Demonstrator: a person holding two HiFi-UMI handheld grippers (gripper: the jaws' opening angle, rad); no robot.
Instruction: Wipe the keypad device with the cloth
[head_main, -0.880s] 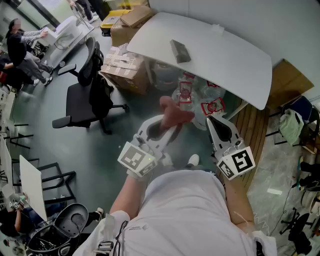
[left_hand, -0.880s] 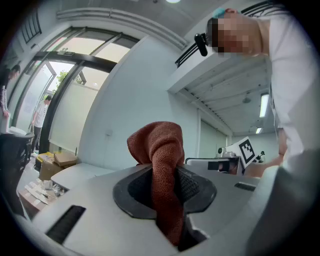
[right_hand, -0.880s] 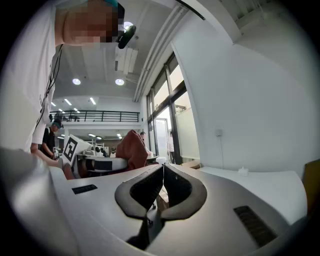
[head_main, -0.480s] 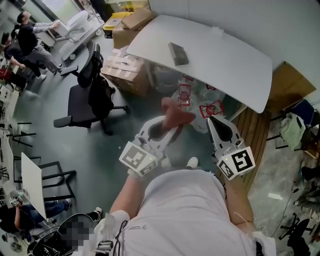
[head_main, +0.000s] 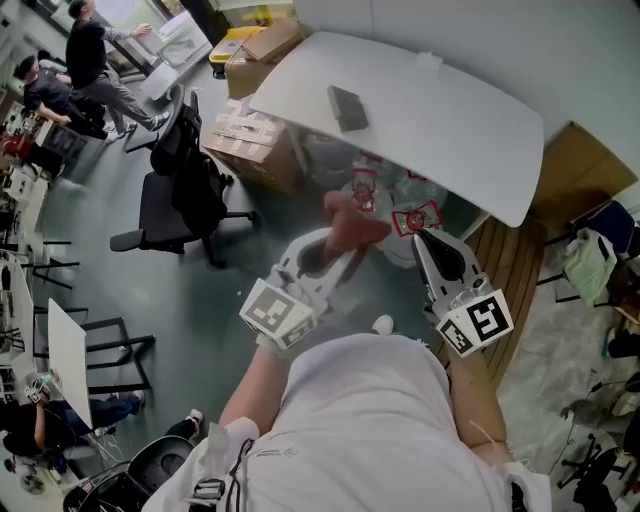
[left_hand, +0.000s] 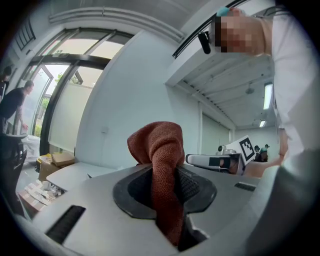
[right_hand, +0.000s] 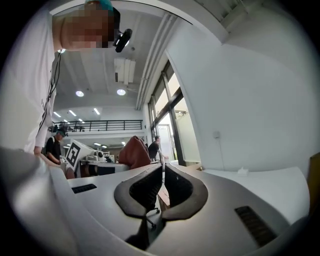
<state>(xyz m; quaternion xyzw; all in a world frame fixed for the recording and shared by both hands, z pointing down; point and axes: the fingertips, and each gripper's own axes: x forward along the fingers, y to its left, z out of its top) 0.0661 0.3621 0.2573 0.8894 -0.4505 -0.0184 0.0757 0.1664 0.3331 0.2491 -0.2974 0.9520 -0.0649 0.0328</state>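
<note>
Change since earlier: keypad device (head_main: 347, 107) sits slightly further left in the head view; a standing person (head_main: 95, 55) now shows at top left; both grippers keep about the same place.
Head view: left gripper (head_main: 338, 245) holds the reddish-brown cloth (head_main: 352, 226) short of the white table (head_main: 450, 130); right gripper (head_main: 422, 240) is near it, not touching; the dark keypad device lies flat on the tabletop, well apart from the cloth.
Left gripper view: jaws clamped on the cloth, which bunches above them and hangs down between the pads.
Right gripper view: jaws pressed together, nothing between them; cloth seen off to the left.
</note>
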